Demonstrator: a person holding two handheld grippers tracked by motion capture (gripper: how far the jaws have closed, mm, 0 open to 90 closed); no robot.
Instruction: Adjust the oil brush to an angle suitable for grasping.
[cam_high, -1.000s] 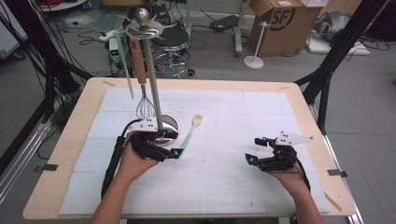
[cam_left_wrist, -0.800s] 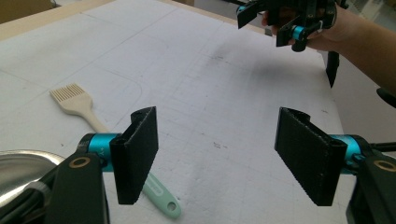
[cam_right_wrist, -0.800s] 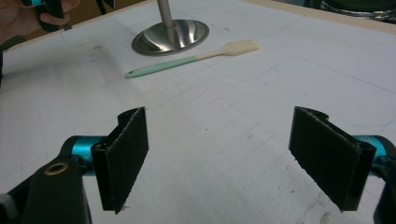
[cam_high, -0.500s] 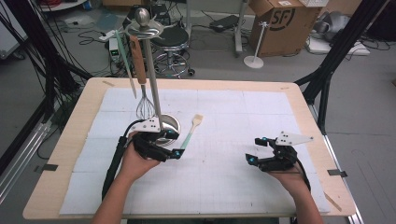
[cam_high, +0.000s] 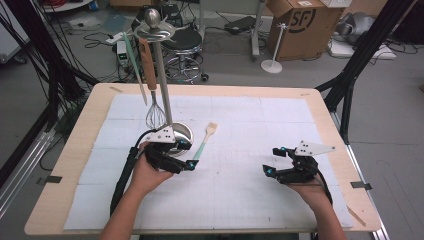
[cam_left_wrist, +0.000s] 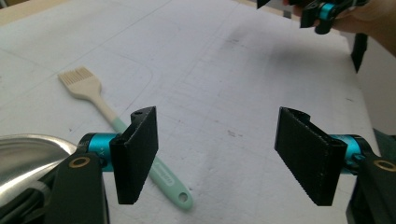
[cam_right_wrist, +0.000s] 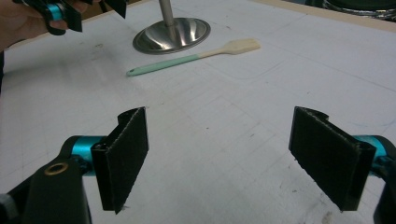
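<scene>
My left gripper (cam_left_wrist: 215, 154) jaws apart, empty, beside brush (cam_left_wrist: 116, 126); risk: near jaw pushes mint handle against stand base (cam_left_wrist: 28, 158), missing grab.

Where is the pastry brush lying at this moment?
In the high view the pastry brush lies flat on the white mat, left of centre, just right of the steel stand base, its mint handle near the left gripper.

We see a glossy metal stand (cam_high: 165, 90), a matt mint plastic brush (cam_high: 204, 144), a wooden whisk handle (cam_high: 147, 62) and matt black rough pads (cam_left_wrist: 140, 149)
</scene>
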